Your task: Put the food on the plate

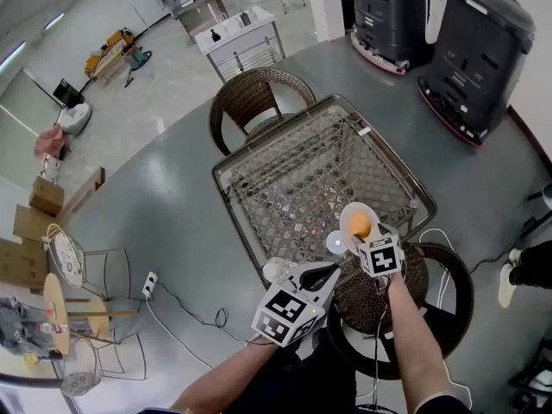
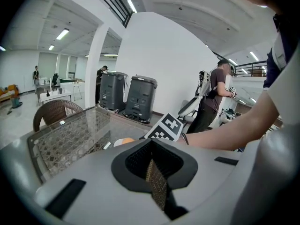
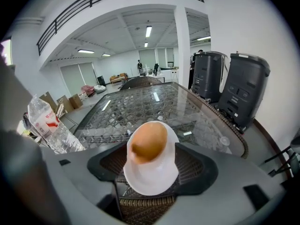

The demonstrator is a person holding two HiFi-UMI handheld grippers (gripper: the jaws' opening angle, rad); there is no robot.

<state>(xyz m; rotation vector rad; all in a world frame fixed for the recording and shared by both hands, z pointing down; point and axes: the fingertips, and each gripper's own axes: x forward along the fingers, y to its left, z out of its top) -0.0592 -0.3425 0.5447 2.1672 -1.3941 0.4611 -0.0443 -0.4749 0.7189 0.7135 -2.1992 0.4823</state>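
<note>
A small white plate (image 1: pixel 352 218) carries a round orange-brown piece of food (image 1: pixel 361 226) over the near right corner of the glass table (image 1: pixel 285 158). My right gripper (image 1: pixel 364 241) is shut on the plate's near rim. In the right gripper view the plate (image 3: pixel 152 172) sits between the jaws, with the food (image 3: pixel 147 142) on its upper part. My left gripper (image 1: pixel 326 274) hangs just left of and below the right one. In the left gripper view the left gripper (image 2: pixel 157 186) is shut with nothing between its pads, and the food (image 2: pixel 124 141) shows beyond it.
A crumpled clear plastic bag (image 1: pixel 276 270) (image 3: pixel 44 125) lies at the table's near edge, beside a small round clear lid (image 1: pixel 335 242). Wicker chairs stand at the far side (image 1: pixel 254 93) and under my arms (image 1: pixel 431 283). Two dark bins (image 1: pixel 479 54) stand at the back right.
</note>
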